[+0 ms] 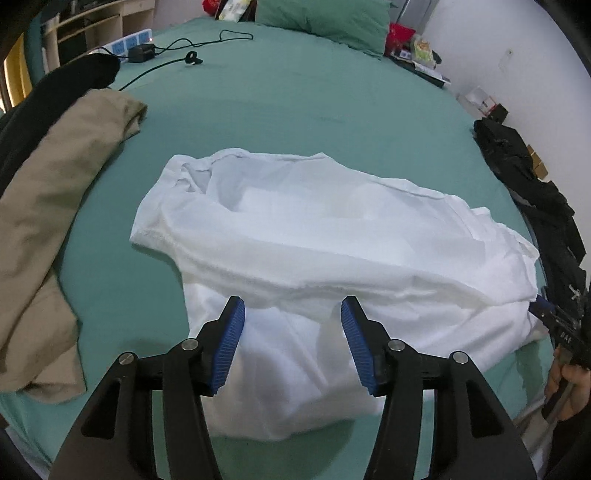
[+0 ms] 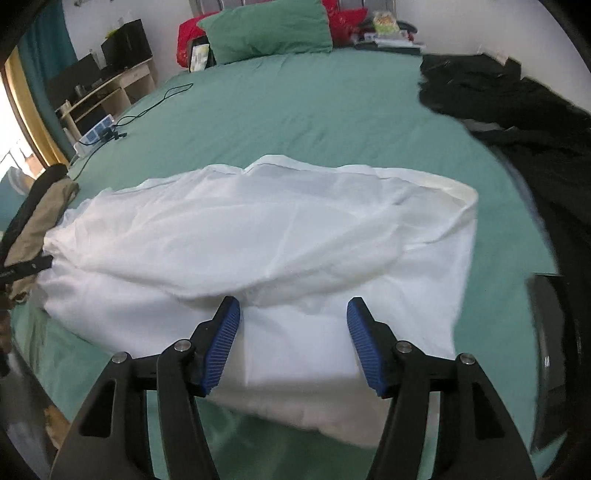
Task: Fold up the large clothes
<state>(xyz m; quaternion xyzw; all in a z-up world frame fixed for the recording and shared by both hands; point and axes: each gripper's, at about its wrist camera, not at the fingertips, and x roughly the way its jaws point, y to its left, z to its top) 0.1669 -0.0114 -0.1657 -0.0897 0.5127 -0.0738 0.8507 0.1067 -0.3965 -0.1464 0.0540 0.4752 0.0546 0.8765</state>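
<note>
A large white garment (image 1: 314, 240) lies rumpled and partly folded over itself on the green bed (image 1: 295, 99); it also shows in the right wrist view (image 2: 258, 240). My left gripper (image 1: 292, 314) is open and empty, its blue pads over the garment's near edge. My right gripper (image 2: 293, 314) is open and empty, also over the near edge. The right gripper's tip shows at the far right of the left wrist view (image 1: 546, 310), next to the garment's corner. The left gripper shows at the left edge of the right wrist view (image 2: 26, 269).
A tan garment (image 1: 55, 221) and a black one (image 1: 55, 88) lie on the left. Black clothes (image 2: 517, 110) lie on the right. A green pillow (image 2: 266, 29) is at the head. A power strip and cables (image 1: 147, 48) sit at the far left.
</note>
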